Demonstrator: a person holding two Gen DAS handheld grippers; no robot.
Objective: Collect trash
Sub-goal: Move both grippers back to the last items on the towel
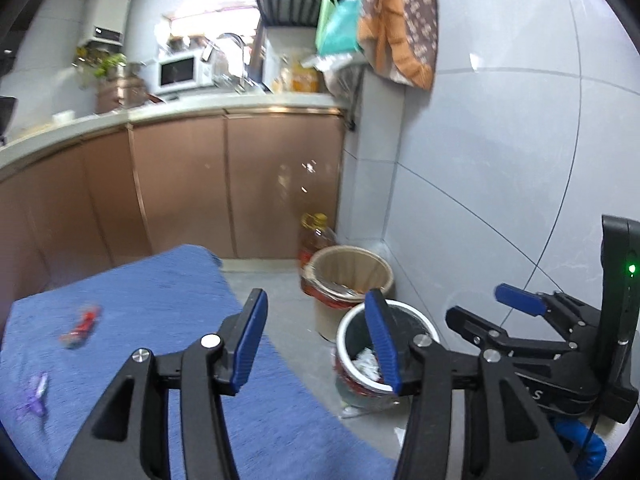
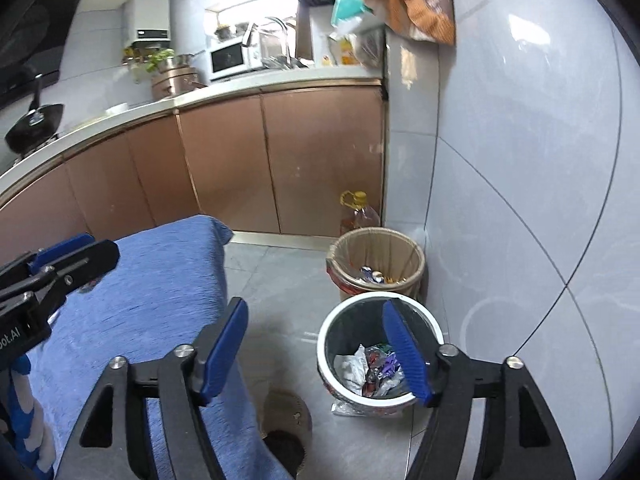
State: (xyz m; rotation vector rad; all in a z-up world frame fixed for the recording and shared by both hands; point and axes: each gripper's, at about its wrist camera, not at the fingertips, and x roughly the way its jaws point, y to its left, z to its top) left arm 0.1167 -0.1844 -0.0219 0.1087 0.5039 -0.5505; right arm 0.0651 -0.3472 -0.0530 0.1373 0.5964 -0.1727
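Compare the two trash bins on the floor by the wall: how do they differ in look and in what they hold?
The near bin has a white rim and a dark inside; the far bin is tan with a tan liner. The near bin holds white crumpled paper and shiny wrappers, a fuller pile; the far bin shows only a few small wrappers at the bottom. The far bin stands beside the oil bottle; the near one does not. Both are round, upright and open.

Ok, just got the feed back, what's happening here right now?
A person is clearing trash off the blue cloth with two handheld grippers. Both the left gripper and right gripper are open and empty. The white-rimmed bin already holds crumpled wrappers. A red wrapper and a purple wrapper remain on the cloth.
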